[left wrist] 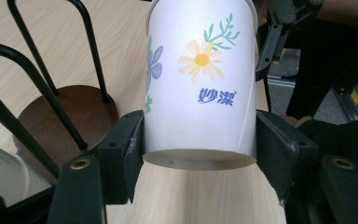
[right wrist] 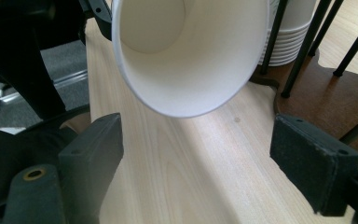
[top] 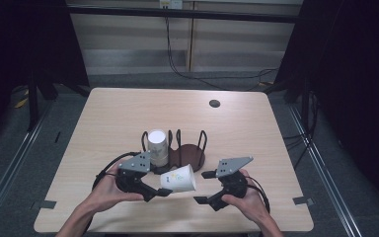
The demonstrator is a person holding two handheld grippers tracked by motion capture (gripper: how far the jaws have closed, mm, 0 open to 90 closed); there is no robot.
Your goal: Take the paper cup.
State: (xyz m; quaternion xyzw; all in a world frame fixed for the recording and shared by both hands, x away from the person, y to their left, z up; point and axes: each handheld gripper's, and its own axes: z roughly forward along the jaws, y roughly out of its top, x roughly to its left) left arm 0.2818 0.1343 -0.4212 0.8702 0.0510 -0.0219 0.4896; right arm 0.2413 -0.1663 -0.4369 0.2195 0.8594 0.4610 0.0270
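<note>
I've got the paper cup (top: 178,178) pinched at its base in my left gripper (top: 162,191), just in front of the rack (top: 187,148). Right gripper (top: 205,186) wide open, empty. Cup's light, crushable: grip gently near the rim.

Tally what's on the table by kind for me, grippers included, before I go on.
Loose paper cup, held sideways in the left gripper: 1
Stack of paper cups in the rack (cups in it too close to count): 1
Wire cup rack with brown base: 1
Grippers, counting the right gripper: 2
Dark round table grommet: 1
Total: 6
</note>
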